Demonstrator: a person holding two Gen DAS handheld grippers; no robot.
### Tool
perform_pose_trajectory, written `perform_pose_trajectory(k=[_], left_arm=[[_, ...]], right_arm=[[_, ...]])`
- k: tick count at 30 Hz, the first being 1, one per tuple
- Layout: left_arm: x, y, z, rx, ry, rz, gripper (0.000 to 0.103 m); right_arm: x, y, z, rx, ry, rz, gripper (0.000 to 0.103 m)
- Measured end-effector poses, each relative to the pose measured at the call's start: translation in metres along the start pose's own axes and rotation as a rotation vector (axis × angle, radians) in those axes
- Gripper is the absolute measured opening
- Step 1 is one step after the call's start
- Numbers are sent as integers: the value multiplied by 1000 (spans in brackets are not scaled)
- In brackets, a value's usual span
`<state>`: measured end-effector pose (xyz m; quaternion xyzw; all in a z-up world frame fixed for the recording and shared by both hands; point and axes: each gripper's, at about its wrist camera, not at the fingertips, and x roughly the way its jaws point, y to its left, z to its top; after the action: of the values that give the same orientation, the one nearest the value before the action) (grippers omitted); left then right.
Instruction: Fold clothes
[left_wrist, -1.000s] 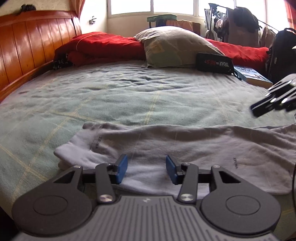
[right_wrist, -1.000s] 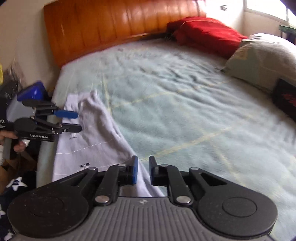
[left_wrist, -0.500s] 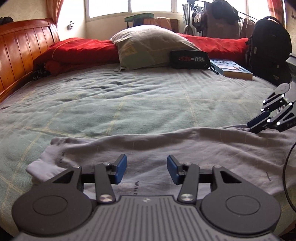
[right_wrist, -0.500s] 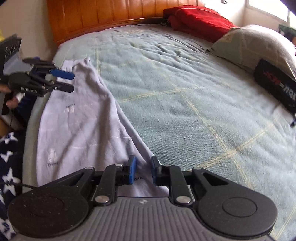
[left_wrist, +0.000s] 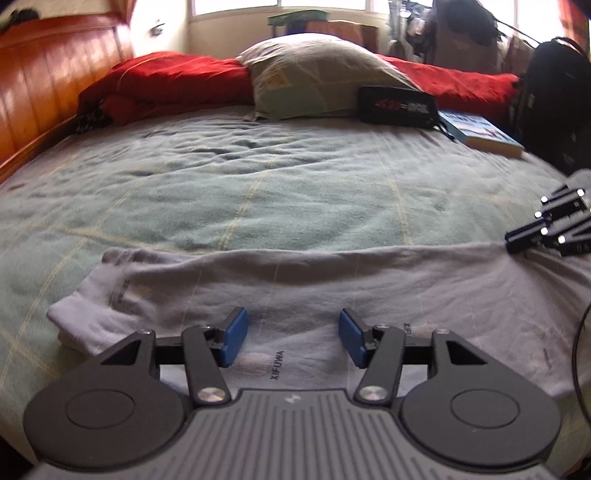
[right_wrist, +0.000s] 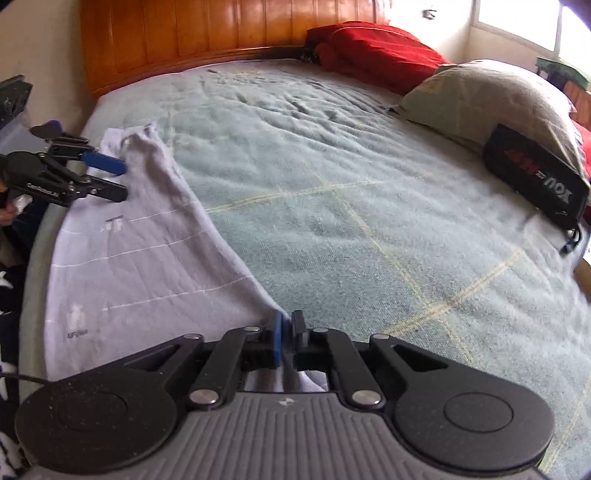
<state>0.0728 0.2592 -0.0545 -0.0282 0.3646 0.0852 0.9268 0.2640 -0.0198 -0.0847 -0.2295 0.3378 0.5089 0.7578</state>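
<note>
Lavender garment (left_wrist: 332, 280) lies stretched along the bed's (left_wrist: 295, 192) near edge, right tool (right_wrist: 287, 334) just closing, pinching its far edge, left tool (left_wrist: 290, 338) widening, empty above it: next, I reckon, left must grab cloth before folding.

Ahead of the left claw (left_wrist: 291, 341) the blanket (left_wrist: 295, 192) lies bare; pillow (left_wrist: 321, 74), pouch (left_wrist: 397, 107) and book (left_wrist: 484, 133) (far right) block beyond.

Daylight from blown-out windows (left_wrist: 280, 3); fisheye edges.
</note>
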Motion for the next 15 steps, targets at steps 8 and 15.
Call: perform_pose_trajectory(k=[8, 15], left_arm=[[-29, -17, 9, 110, -15, 58, 60], [-49, 3, 10, 18, -5, 150, 61]], right_arm=[[-51, 57, 8, -106, -55, 83, 35], [-32, 134, 14, -216, -26, 184, 36]])
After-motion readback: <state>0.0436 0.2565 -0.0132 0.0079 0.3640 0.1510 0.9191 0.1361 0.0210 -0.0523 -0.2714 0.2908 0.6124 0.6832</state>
